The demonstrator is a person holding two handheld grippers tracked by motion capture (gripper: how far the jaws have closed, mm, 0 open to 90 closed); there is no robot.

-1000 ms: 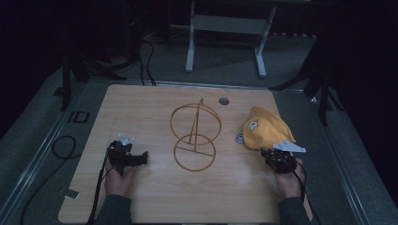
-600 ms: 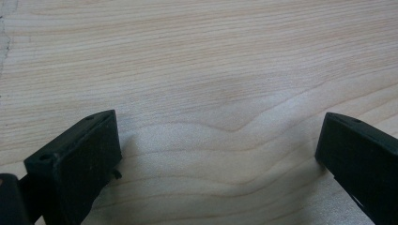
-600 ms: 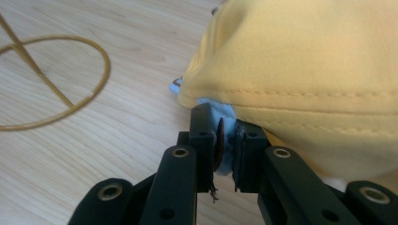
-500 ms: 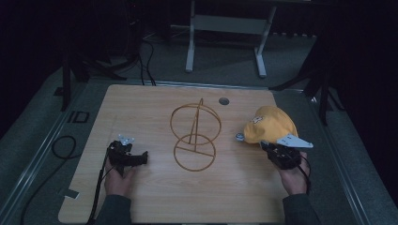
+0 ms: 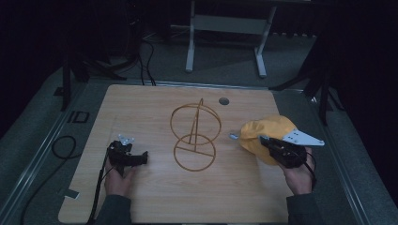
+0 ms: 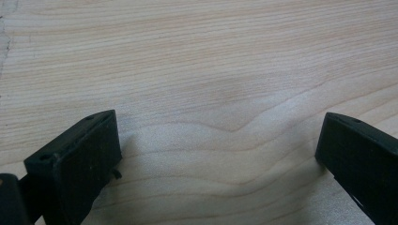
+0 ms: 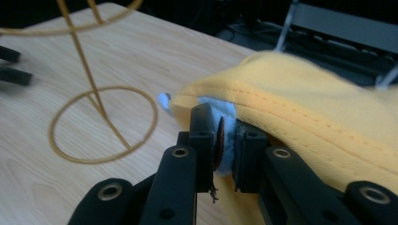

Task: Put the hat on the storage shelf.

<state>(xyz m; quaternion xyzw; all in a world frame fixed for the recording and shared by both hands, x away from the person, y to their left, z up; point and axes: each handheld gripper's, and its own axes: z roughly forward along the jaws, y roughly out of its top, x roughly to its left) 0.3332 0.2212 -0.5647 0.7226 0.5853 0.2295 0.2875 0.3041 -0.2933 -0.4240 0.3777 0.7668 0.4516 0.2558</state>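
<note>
Right gripper view: right gripper point(image 7: 220, 145) clamped on the edge of a yellow cap point(image 7: 300, 112), carried above the wooden table point(image 7: 141, 51).
Both jaws pinch the cap's lined edge; in the high view the cap point(image 5: 265, 133) hangs off the table at the right, near a wire hat stand point(image 5: 195, 136) at centre. The left gripper point(image 5: 133, 157) rests low, its 2 jaws apart over bare wood. The step in hand appears to be the carry; the next move likely calls for lowering the cap's open side over the stand's upper ring.
</note>
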